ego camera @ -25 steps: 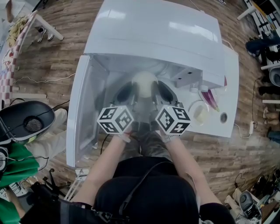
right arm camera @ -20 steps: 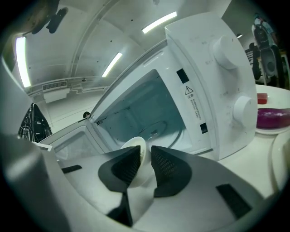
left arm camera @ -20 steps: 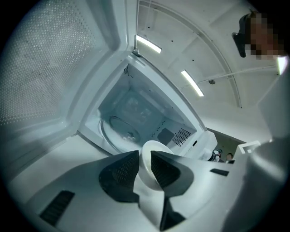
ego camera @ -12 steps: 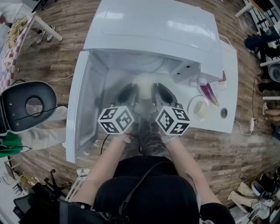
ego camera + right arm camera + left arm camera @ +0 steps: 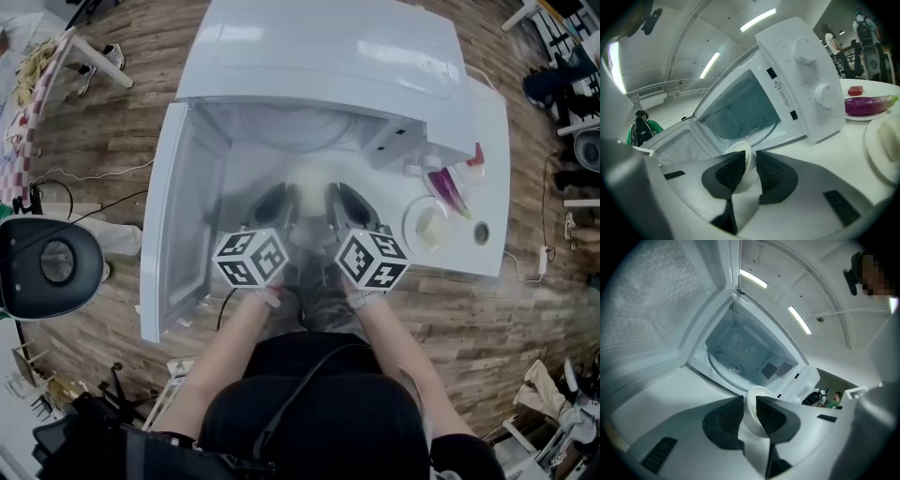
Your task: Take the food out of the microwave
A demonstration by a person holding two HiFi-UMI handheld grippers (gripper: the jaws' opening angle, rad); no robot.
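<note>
Bowl (image 5: 309,178), white and the only one in view, is held clear of the open microwave (image 5: 328,56), at 12 o'clock from the person's hands and just in front of the cavity mouth. Two grippers share it. The left gripper (image 5: 274,202) pinches the rim at the bowl's 9 o'clock, and the right gripper (image 5: 349,201) pinches it at 3 o'clock. Each has one dark ribbed pad inside the wall and one outside, pressed onto it. What the bowl contains cannot be made out.

Two marker cubes (image 5: 249,258) sit behind the jaws, one on each gripper.

The single door (image 5: 183,216) stands swung out at 9 o'clock of the cavity. Only the gripper views look inside, where one glass turntable (image 5: 736,357) lies bare. The head view shows just the top of the casing.

The right gripper view alone shows the control panel, with two round knobs (image 5: 805,49) one above the other. It also shows a triangular warning label (image 5: 777,85) whose print is too small to read.

At 3 o'clock on the white table (image 5: 492,159) sit two plates. One carries a pale lump (image 5: 427,228), the other a purple aubergine (image 5: 867,104), and a small red piece (image 5: 855,90) lies beyond them.

The left gripper view shows none of these. It takes in the door's speckled inner face and a bystander in green (image 5: 836,399) in the distance.
</note>
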